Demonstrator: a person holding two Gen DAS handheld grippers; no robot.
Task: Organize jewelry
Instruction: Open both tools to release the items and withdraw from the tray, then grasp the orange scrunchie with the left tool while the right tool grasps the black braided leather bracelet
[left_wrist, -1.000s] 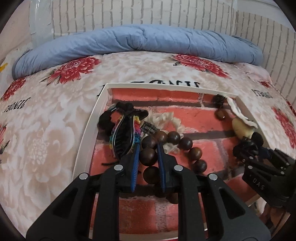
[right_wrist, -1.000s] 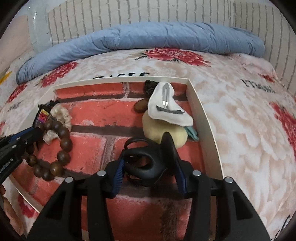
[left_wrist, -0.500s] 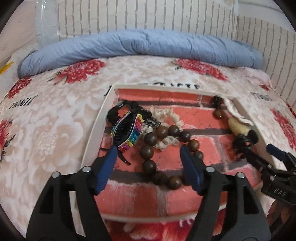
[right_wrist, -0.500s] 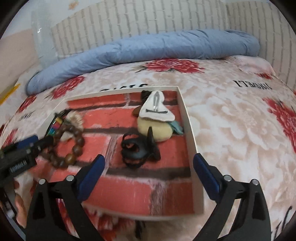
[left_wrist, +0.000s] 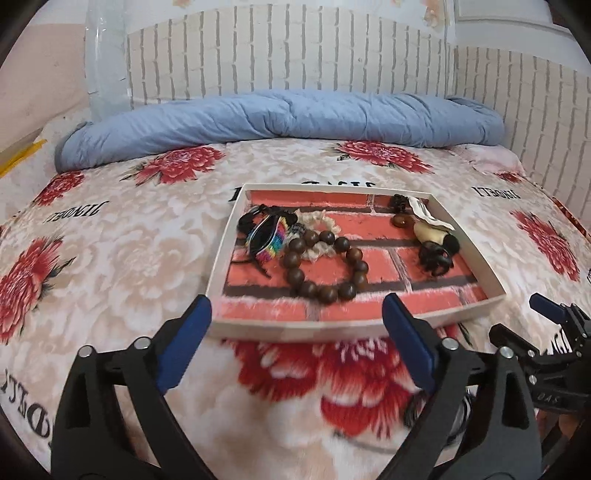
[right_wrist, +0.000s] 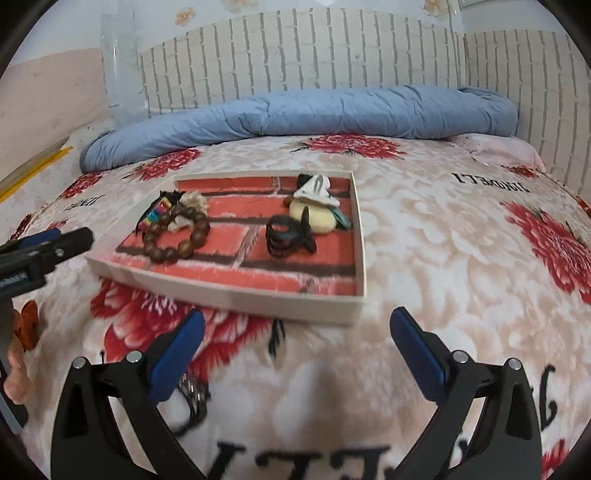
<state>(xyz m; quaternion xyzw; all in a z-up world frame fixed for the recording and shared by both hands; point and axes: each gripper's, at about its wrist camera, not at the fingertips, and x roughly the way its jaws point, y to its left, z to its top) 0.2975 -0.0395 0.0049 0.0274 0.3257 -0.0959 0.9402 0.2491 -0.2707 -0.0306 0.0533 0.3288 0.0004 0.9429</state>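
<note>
Left gripper (left_wrist: 297, 325) and right gripper (right_wrist: 297, 338): fingers spread wide, holding nothing, both above the flowered blanket (left_wrist: 110, 251) on the near side of the tray (left_wrist: 221, 247). In the tray, bead bracelet (left_wrist: 325, 264) lies left of centre, touching the rainbow clip (left_wrist: 267, 240) and cream scrunchie (left_wrist: 317, 225). Black claw clip (right_wrist: 290, 234) lies toward the right, just beside the yellowish piece (right_wrist: 317, 219).

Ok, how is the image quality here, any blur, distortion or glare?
Left wrist view: strong fisheye bending, tray and bead bracelet sharp, blanket by the left gripper smeared. Right wrist view: same curvature, tray sharp, lettering near the right gripper blurred. Soft even light, no glare in either.
</note>
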